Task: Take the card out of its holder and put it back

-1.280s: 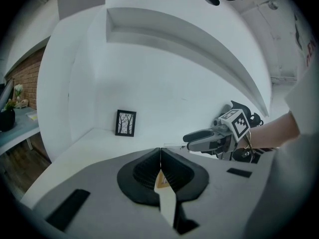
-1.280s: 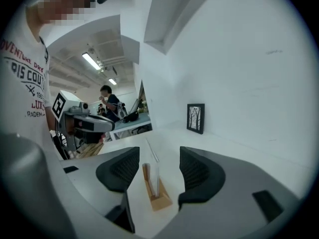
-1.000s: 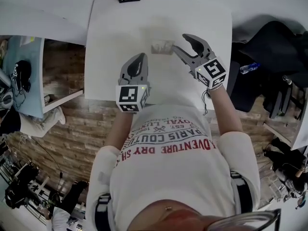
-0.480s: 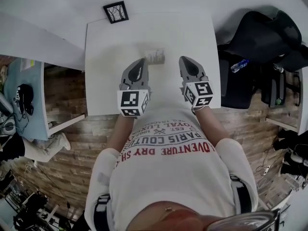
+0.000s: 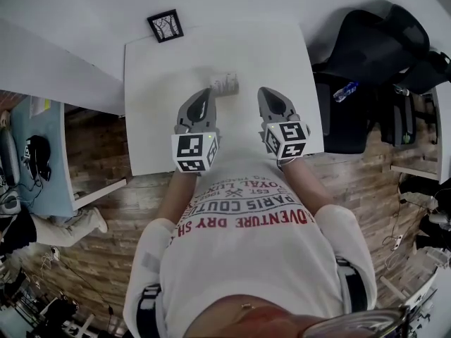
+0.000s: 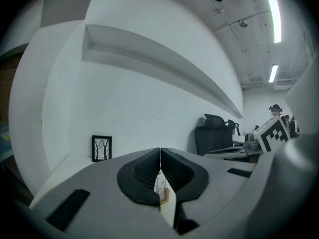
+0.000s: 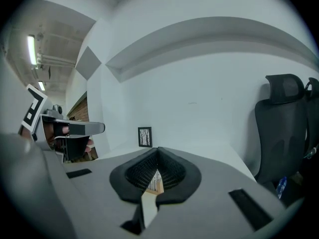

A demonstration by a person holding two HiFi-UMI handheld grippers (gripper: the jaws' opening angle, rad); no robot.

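Note:
A small holder [image 5: 224, 84] with a pale card upright in it stands on the white table [image 5: 151, 118], a little beyond both grippers. My left gripper [image 5: 207, 92] points at it from the near left, jaws shut and empty. My right gripper [image 5: 266, 93] is to the holder's near right, also shut on nothing. In the left gripper view the shut tips [image 6: 160, 152] meet, and the holder [image 6: 163, 192] shows through the gap below them. The right gripper view has the same: tips together [image 7: 158, 150], holder [image 7: 155, 181] beyond.
A small black picture frame [image 5: 164, 25] stands at the table's far left corner. A black office chair [image 5: 373, 48] and a water bottle [image 5: 347, 91] are to the table's right. Brick-patterned floor lies left of and below the table's edges.
The right gripper was open beside the holder; it has shut and drawn back toward me. The left gripper stayed shut and lifted slightly. The head view has shifted, so the table sits lower in it.

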